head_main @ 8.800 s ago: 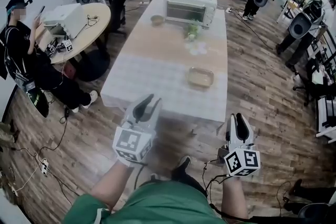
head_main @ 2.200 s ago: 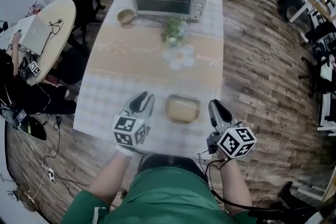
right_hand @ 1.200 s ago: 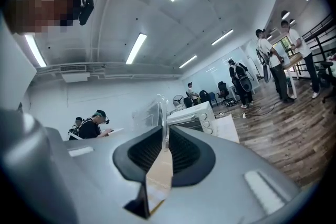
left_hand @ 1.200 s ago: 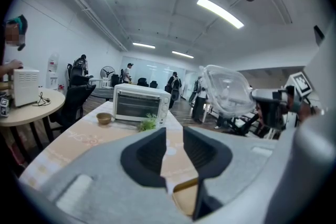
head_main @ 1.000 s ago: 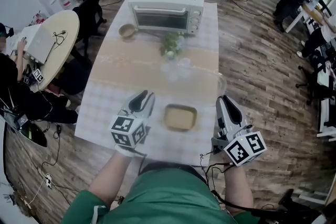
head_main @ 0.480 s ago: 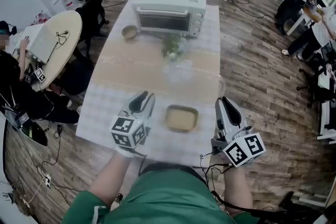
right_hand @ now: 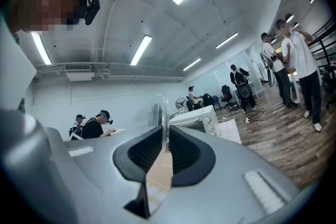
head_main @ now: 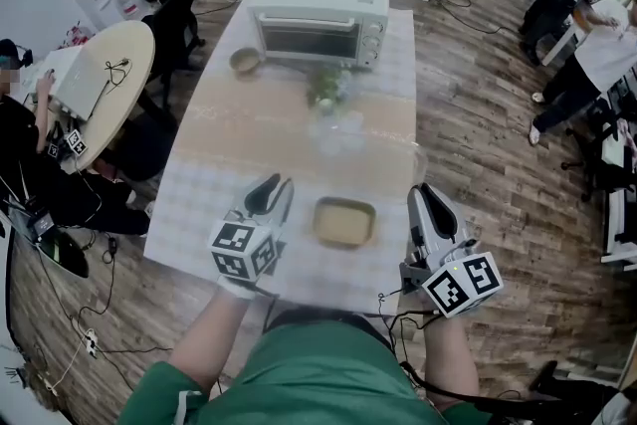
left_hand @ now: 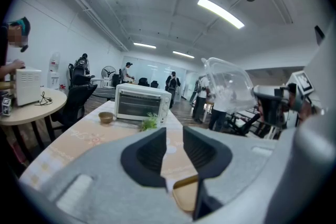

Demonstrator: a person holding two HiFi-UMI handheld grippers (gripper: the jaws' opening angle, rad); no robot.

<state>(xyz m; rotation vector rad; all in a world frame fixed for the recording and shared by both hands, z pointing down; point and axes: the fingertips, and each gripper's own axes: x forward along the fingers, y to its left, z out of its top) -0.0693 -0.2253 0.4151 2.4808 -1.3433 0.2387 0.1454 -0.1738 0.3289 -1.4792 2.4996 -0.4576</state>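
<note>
The right gripper (head_main: 422,197) is pinching the rim of a clear plastic lid (head_main: 370,152), its jaws closed down onto that thin edge, and is holding it in the air over the checked table (head_main: 204,204). The tan dish (head_main: 344,221) is sitting uncovered between the two grippers. The left gripper (head_main: 269,192) is hovering just beside it, jaws slightly apart and empty. The lid-lifting step seems to be in hand (gripped only by the rim), so the next move is calling for a steady, level carry.
</note>
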